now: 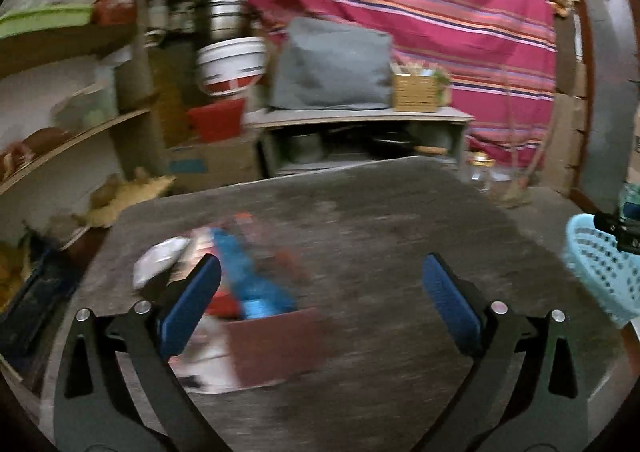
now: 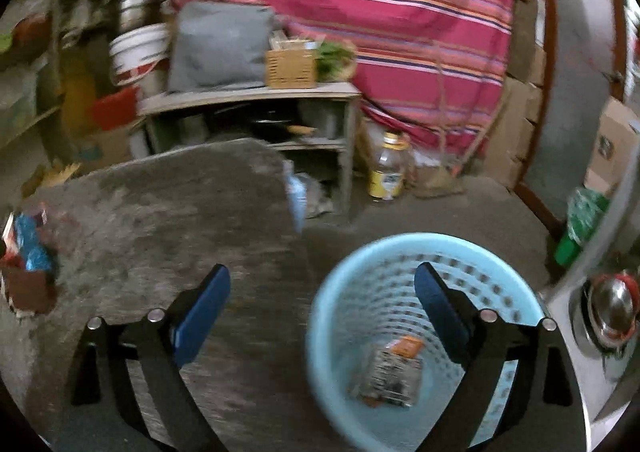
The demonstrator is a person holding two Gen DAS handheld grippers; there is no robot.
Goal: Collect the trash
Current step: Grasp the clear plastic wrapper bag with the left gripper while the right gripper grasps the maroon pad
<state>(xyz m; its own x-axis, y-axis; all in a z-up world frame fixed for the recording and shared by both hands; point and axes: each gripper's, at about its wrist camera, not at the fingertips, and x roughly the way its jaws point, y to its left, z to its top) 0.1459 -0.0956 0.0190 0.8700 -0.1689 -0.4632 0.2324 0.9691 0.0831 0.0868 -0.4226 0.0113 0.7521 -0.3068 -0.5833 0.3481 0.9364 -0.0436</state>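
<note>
While one wrapper (image 2: 390, 376) lies in the blue basket (image 2: 320, 316), a blurry pile of trash (image 1: 240, 308), maybe wrappers, waits on the surface (image 1: 380, 220); both grippers' fingers (image 1: 190, 304) (image 2: 202, 316) are apart and empty.

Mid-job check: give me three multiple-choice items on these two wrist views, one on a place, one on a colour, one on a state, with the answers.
1. Where does the pile of wrappers lie?
A. in the basket
B. on the table's left part
C. on the floor

2. What colour is the basket?
A. light blue
B. red
C. yellow

3. How do the jaws of the right gripper stand?
A. shut on a wrapper
B. shut on nothing
C. open, holding nothing

Answers: B, the left wrist view shows the pile on the table ahead of the left gripper; A, its perforated wall is light blue in both views; C, the two blue pads stand wide apart, with only one crumpled packet lying at the basket's bottom.
</note>
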